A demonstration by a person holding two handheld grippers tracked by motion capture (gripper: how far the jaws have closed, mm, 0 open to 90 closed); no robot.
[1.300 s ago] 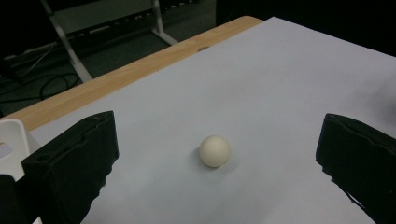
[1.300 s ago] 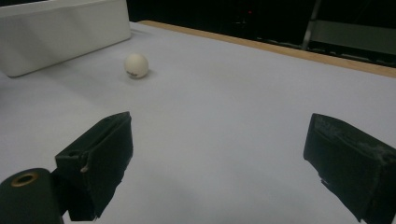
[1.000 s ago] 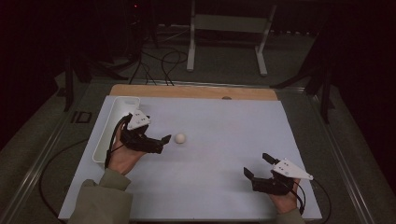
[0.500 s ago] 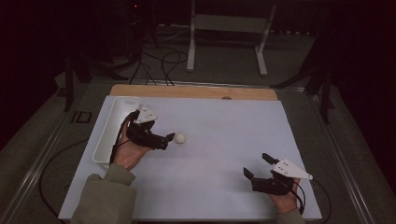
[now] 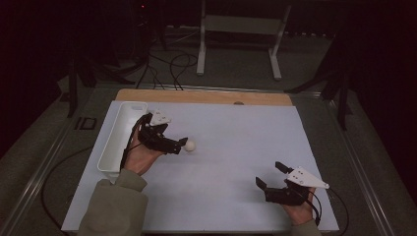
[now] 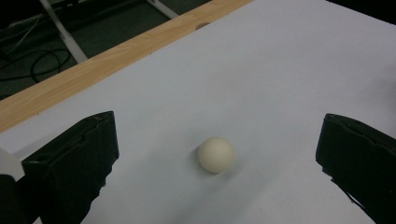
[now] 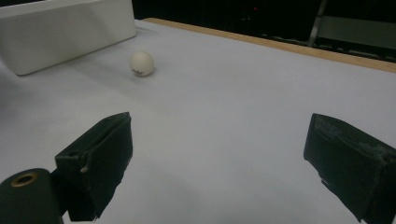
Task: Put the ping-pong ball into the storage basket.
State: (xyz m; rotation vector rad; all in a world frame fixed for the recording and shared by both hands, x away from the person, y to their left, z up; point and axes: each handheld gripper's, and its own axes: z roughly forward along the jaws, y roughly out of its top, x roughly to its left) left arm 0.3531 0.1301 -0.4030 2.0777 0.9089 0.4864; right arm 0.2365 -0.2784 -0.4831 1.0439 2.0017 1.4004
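A small white ball (image 5: 190,145) lies on the white table sheet (image 5: 231,147), left of centre. My left gripper (image 5: 180,146) is open, with its tips just left of the ball. In the left gripper view the ball (image 6: 215,155) sits a little ahead, midway between the wide-apart black jaws of the left gripper (image 6: 219,135), touching neither. My right gripper (image 5: 269,174) rests open near the front right of the sheet and holds nothing. From the right gripper (image 7: 219,123) the ball (image 7: 141,63) appears far off to the upper left.
A long white tray (image 5: 122,135) stands along the sheet's left edge, just behind my left hand; it is also the white tray (image 7: 65,32) beyond the ball. A wooden strip (image 5: 206,97) borders the far edge. Cables and a metal stand lie on the floor beyond.
My left hand has shifted slightly forward and right, bringing the open jaws closer to the ball. The ball and the right gripper have stayed put.
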